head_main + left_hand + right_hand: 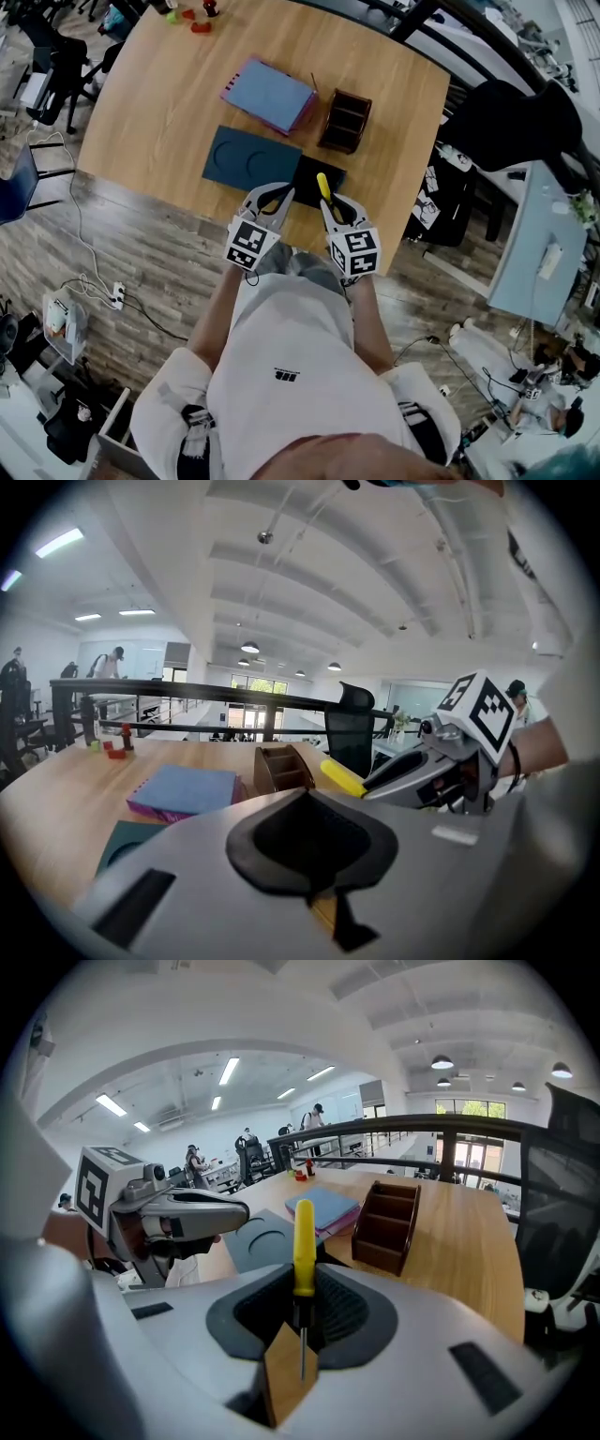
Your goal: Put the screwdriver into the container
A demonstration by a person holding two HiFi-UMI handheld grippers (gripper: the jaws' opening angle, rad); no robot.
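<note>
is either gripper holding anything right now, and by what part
The right gripper holds the screwdriver at the base of its yellow handle, where the shaft starts. The left gripper is shut on nothing.

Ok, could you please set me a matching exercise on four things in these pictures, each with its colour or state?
Things:
1. screwdriver
2. container
3. book
4. mat

Descriptions:
A. blue cover, pink edges
B. dark teal, two round recesses
C. yellow handle, clamped in the right gripper
D. dark brown, open compartments

Pairs: 1-C; 2-D; 3-A; 4-B.
</note>
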